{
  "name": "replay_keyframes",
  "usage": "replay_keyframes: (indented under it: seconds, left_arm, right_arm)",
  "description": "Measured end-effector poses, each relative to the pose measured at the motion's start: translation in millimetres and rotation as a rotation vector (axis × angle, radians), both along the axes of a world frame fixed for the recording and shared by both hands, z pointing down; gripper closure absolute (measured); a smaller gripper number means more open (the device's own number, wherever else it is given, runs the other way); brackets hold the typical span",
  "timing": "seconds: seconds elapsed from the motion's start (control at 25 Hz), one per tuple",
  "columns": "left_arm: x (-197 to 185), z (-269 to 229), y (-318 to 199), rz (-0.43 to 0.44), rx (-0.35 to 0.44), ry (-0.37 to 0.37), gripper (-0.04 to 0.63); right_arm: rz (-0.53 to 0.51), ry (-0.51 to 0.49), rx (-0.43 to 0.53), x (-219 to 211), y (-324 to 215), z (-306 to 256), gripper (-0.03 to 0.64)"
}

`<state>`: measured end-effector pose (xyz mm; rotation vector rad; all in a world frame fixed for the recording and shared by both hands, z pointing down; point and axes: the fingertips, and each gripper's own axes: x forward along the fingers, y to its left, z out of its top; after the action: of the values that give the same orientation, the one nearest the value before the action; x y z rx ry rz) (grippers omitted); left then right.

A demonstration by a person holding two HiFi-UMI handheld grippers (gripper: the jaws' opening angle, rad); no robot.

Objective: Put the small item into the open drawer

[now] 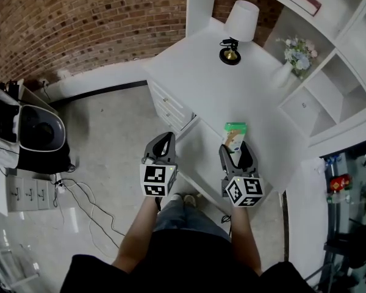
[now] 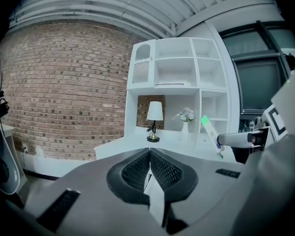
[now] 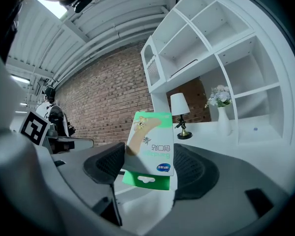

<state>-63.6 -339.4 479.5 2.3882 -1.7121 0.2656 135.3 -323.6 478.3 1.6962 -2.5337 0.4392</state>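
We hold the right gripper (image 1: 235,151) (image 3: 150,167) clenched on the small item, a flat green-and-white packet (image 1: 235,131) (image 3: 151,149). In the right gripper view the two dark ribbed pads (image 3: 199,168) press its lower part from either side. The packet stands upright out of the jaws, with its green hang-tab end nearest the camera.

In the head view the packet sticks out at 12 o'clock from the right gripper, over the white desk (image 1: 232,96). In the left gripper view we see it edge-on (image 2: 210,132) at 3 o'clock, tilted, at the tip of the other tool.

Our left gripper (image 1: 162,143) (image 2: 149,154) is clenched on nothing. Its pads meet along one line with no object between them. It sits at 9 o'clock from the right gripper, well apart from it, over the floor just off the desk.

Between the two grippers a white panel (image 1: 198,154) juts from the desk. We cannot tell whether it is the open drawer. At 11 o'clock from it are shut drawer fronts (image 1: 171,110).

At 12 o'clock on the desk stands a lamp (image 1: 239,23) (image 2: 155,113) (image 3: 179,106). A vase of flowers (image 1: 294,57) (image 2: 186,117) (image 3: 219,102) is at 2 o'clock, beside the white shelves (image 1: 329,84) (image 2: 179,68) (image 3: 211,48). A brick wall (image 1: 79,23) runs behind.
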Motion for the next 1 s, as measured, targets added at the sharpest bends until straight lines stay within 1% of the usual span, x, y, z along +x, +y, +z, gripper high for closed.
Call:
replay_keyframes:
  seconds: [0.16,0.32,0.6,0.84,1.0]
  left_arm:
    - [0.9,2.0,-15.6,0.025,-0.013,0.012,0.574]
    - [5.8,6.4,-33.2,0.052,-0.019,0.019,0.574]
    - [23.3,27.5,-57.1,0.09,-0.051,0.03,0.574]
    - [43.5,60.4,-68.7,0.124,-0.121,0.051,0.574]
    - [63.6,89.1,-67.7,0.167,-0.177,0.031,0.574]
  right_arm:
    - [0.018,0.002,-0.025,-2.4,-10.8,5.4,0.31]
    - [0.004,0.024,-0.055,-11.6,-24.9,15.6,0.31]
    - [0.005,0.044,-0.126,-15.4,-40.1,46.1,0.31]
    - [-0.017,0.11,-0.23,-19.6,-35.0,93.0,0.31]
    - [-0.02,0.158,-0.3,-14.4,-24.1,127.7,0.31]
